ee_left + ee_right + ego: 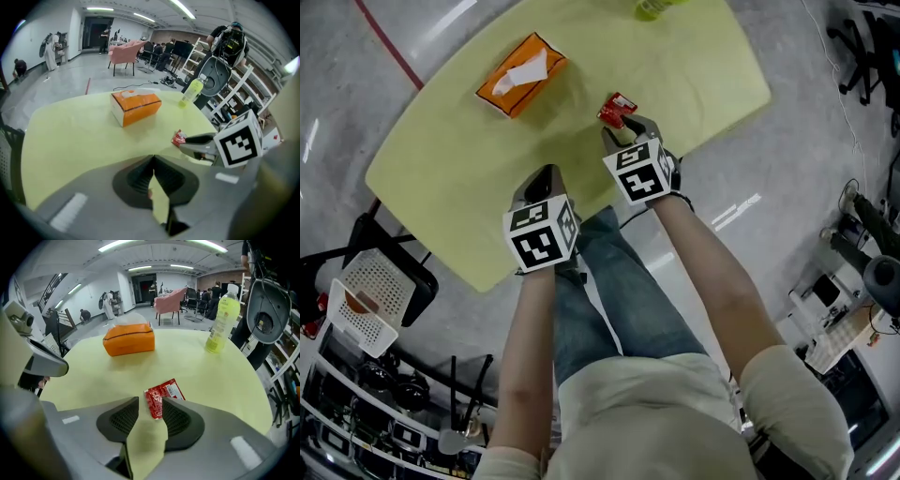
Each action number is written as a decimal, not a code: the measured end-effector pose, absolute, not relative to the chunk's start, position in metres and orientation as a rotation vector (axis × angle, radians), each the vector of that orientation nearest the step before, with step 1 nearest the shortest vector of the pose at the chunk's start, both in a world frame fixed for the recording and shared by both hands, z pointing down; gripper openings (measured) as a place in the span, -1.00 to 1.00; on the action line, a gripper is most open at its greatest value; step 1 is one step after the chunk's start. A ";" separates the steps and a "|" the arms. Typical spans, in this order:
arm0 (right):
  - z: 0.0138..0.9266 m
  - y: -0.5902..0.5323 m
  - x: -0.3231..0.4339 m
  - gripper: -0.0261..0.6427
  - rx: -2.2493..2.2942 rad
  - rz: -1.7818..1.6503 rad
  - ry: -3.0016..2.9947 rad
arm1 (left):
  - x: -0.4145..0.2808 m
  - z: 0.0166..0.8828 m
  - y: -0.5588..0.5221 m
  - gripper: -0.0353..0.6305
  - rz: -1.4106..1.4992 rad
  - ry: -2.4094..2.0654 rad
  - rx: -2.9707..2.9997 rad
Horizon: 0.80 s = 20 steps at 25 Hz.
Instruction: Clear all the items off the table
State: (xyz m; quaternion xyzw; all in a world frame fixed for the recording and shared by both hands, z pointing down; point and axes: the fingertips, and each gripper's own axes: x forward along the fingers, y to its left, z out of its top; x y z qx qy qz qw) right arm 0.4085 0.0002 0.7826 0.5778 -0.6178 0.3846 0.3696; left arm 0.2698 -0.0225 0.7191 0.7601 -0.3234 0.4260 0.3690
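L gripper (152, 160), jaws pressed together & empty, hangs parked over the table (441, 187) near its front edge, while R gripper (150, 404), jaws spread, straddles the near end of the red packet (163, 394), prob. lined up across its narrow width for a pinch; the packet lies flat by the front edge, long axis slanting away to the right.

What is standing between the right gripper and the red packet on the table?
Nothing visible. The right gripper has its jaws open, framing the near end of the red packet, which lies flat on the yellow table.
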 end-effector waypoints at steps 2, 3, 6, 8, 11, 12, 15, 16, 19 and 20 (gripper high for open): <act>0.789 -0.002 0.411 -0.44 1.478 0.976 -1.580 | 0.271 0.723 -0.023 -0.86 1.098 -0.828 1.949; 0.792 -0.004 0.412 -0.42 1.478 0.971 -1.577 | 0.272 0.725 -0.024 -0.86 1.101 -0.827 1.949; 0.799 -0.007 0.415 -0.33 1.467 0.969 -1.564 | 0.274 0.728 -0.026 -0.86 1.103 -0.822 1.949; 0.803 -0.008 0.416 -0.28 1.452 0.978 -1.557 | 0.276 0.729 -0.026 -0.86 1.104 -0.817 1.948; 0.806 -0.009 0.417 -0.23 1.434 0.985 -1.560 | 0.278 0.730 -0.024 -0.86 1.108 -0.807 1.949; 0.806 -0.009 0.417 -0.23 1.434 0.987 -1.565 | 0.279 0.730 -0.024 -0.86 1.108 -0.804 1.948; 0.807 -0.009 0.418 -0.24 1.438 0.996 -1.575 | 0.280 0.731 -0.022 -0.86 1.109 -0.795 1.946; 0.808 -0.009 0.418 -0.25 1.443 1.001 -1.573 | 0.281 0.731 -0.021 -0.86 1.111 -0.791 1.945; 0.807 -0.011 0.425 -0.44 1.474 1.013 -1.553 | 0.283 0.729 -0.020 -0.86 1.111 -0.784 1.944; 0.806 -0.011 0.427 -0.48 1.475 1.010 -1.548 | 0.284 0.728 -0.020 -0.86 1.109 -0.783 1.945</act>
